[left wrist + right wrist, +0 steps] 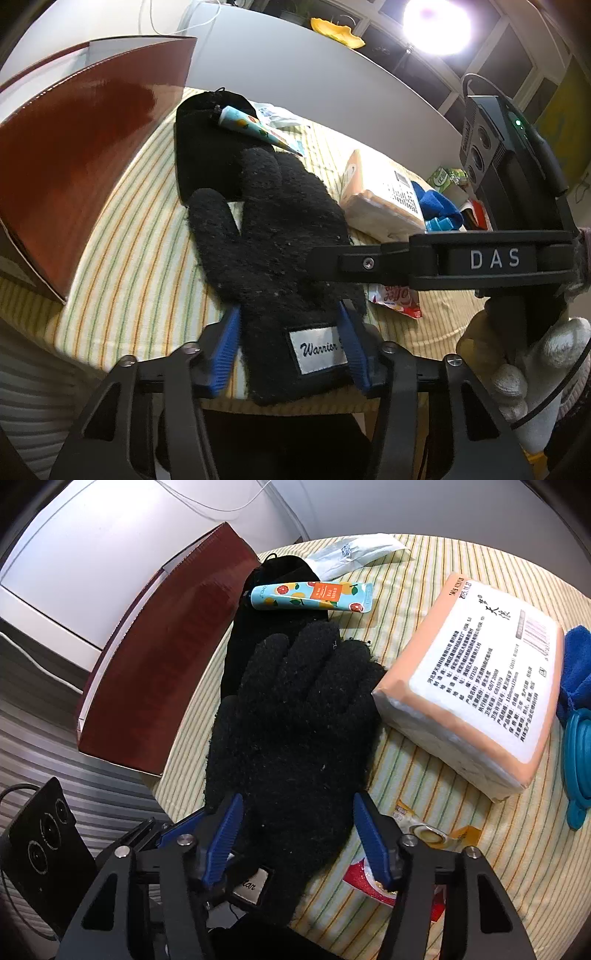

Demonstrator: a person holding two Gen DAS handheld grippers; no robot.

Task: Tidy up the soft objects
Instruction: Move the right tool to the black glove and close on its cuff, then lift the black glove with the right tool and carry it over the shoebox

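A fuzzy black glove point(280, 236) point(295, 716) lies flat on the striped cloth, fingers pointing away, with a white "Warrior" label on its cuff. My left gripper point(290, 347) is shut on the cuff, one blue pad pressing each side. My right gripper point(297, 840) is shut on the glove's lower palm, its pads squeezing both edges; its body point(480, 258) shows at the right of the left wrist view, held by a white-gloved hand point(524, 369). A second black soft piece point(199, 155) point(251, 635) lies partly under the glove's fingers.
A fruit-print tube point(310, 596) rests on the far black piece. A red-brown box point(155, 657) stands at the left. A peach tissue pack point(476, 694), blue cloth point(578, 664), blue plastic item point(580, 760), white packet point(354, 555) and red snack wrappers point(369, 882) surround the glove.
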